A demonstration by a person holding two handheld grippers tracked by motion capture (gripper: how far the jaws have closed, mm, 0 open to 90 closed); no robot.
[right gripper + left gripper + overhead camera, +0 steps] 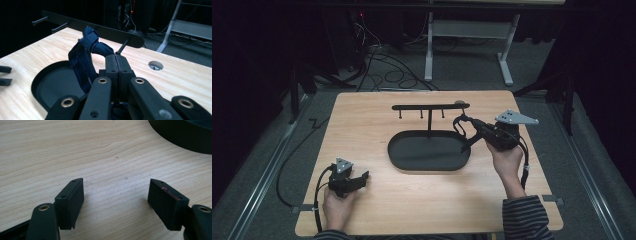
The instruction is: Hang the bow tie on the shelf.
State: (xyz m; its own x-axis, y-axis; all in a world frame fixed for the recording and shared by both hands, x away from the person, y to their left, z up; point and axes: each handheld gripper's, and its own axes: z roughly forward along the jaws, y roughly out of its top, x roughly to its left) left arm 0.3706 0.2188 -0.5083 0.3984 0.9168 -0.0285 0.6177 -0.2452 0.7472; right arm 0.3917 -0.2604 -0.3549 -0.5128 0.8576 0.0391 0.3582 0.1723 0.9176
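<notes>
Right gripper (116,67) jaws pinched together on a knotted dark blue cloth loop (86,53) that arches up left of them, over the black oval tray (412,161), peg rack (100,27) just beyond; left gripper (116,197) wide apart, holding nothing, on bare table (62,152).

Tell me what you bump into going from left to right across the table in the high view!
Left tool → black oval tray → right tool, shut on a dark blue cloth loop → the hand holding it.
</notes>
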